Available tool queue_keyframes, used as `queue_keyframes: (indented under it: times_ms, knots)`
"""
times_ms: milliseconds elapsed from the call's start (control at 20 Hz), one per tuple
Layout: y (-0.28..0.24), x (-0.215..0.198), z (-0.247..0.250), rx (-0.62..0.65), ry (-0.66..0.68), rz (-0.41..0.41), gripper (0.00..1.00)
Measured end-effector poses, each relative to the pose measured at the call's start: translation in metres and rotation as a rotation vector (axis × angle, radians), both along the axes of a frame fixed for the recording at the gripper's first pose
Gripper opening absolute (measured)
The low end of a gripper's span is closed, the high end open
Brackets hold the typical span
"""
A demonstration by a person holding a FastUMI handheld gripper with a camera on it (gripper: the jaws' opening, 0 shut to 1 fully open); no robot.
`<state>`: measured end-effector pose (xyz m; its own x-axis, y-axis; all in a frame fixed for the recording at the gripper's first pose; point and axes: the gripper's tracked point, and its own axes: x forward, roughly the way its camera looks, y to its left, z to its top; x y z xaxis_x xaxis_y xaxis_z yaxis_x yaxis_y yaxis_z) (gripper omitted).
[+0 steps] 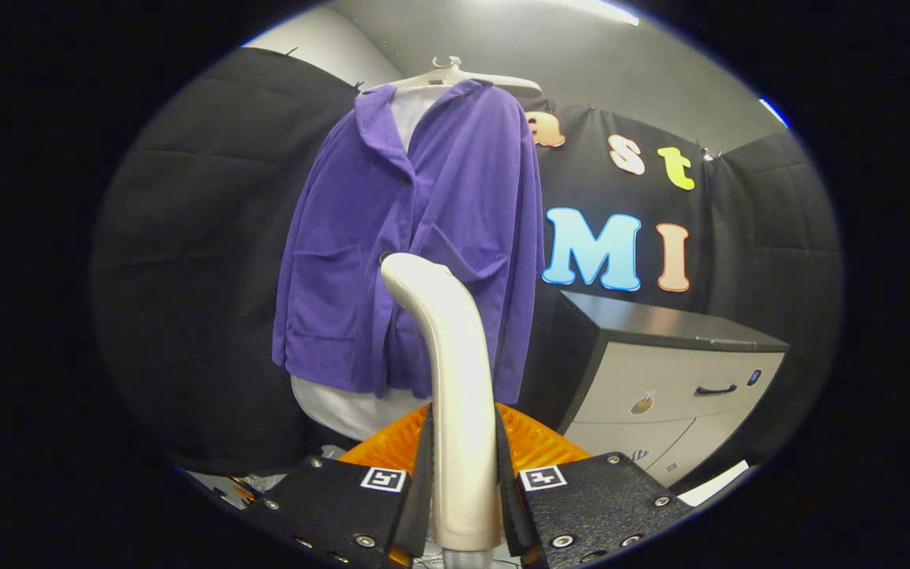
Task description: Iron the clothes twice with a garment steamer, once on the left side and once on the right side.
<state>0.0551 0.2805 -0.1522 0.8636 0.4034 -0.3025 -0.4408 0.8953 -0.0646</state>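
Observation:
A purple button-front jacket [415,245] hangs over a white shirt [348,409] on a white hanger [455,77] against the black booth wall. My gripper [463,482] is shut on the cream handle of the garment steamer [455,379], both fingers pressing its sides. The steamer stands upright between the fingers, and its curved head [411,273] leans toward the jacket's middle, near the buttons and between the two pockets. Whether the head touches the cloth I cannot tell.
A cabinet [660,371] with a dark top and pale drawers stands beyond the fingers, right of the jacket. An orange ribbed thing [538,442] lies just behind the fingers under the jacket's hem. White paper [712,484] lies by the cabinet's foot.

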Motion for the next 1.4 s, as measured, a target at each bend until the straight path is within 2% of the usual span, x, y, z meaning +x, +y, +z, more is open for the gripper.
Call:
queue_keyframes:
  times_ms: [550,900,1150,1400]
  knots:
    - [0.071,0.039,0.155,0.126,-0.256,0.099,0.38]
    - [0.126,0.055,0.237,0.212,-0.383,0.145,0.38]
    - [0.177,0.066,0.261,0.217,-0.426,0.201,0.38]
    - [0.203,0.078,0.235,0.184,-0.375,0.209,0.38]
